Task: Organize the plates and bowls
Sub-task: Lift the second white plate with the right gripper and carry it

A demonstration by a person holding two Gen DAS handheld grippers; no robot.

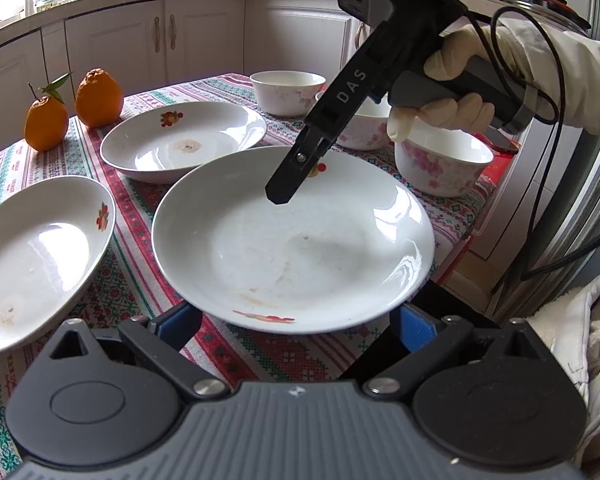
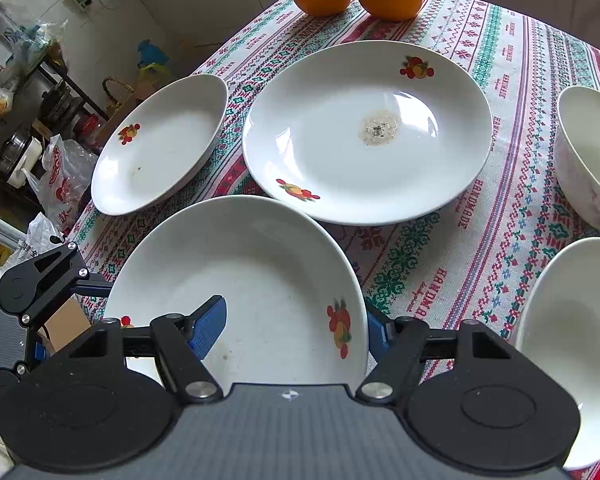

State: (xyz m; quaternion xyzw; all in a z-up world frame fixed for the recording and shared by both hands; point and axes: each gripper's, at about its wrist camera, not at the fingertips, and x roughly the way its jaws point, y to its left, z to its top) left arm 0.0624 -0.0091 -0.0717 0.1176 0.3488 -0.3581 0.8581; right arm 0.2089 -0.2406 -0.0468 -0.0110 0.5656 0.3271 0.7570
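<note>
One plate [image 2: 260, 280] tilted in right tongs [image 2: 292, 328]

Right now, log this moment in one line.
right gripper: astride near plate rim, grip unclear | left gripper: open, at same plate

plates [image 2: 364, 132]: white, red-yellow fruit decals;
bowls [image 1: 444, 164]: white, pink floral;
tablecloth [image 2: 440, 264]: red/green/pink cross-stitch bands;
oranges [image 1: 99, 98]: orange, green leaves;
gripper pads [image 2: 208, 330]: blue;
glove [image 1: 456, 110]: cream
</note>
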